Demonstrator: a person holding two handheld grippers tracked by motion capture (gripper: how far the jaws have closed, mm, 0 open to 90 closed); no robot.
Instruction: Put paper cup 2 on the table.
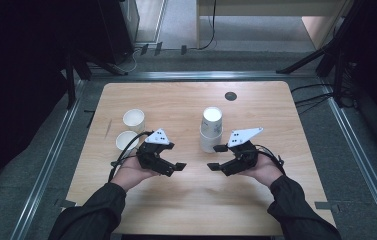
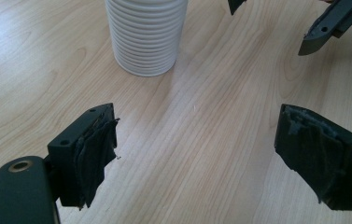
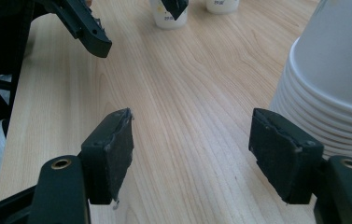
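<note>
Right gripper waits with jaws spread and empty, just beside the stack of cups.

Likely the approach step: the stack stands upside down near the table's middle, long axis vertical, base pointing up. Next, the pads must straddle the top cup and pinch. Left gripper, also spread and empty, faces it, with two single cups standing mouth-up behind it.

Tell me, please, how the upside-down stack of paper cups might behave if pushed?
The stack of paper cups is tall and narrow, so it would probably tip. Being thin paper, it likely feels light and crushes easily. Its nested rims may let cups slide apart.
</note>
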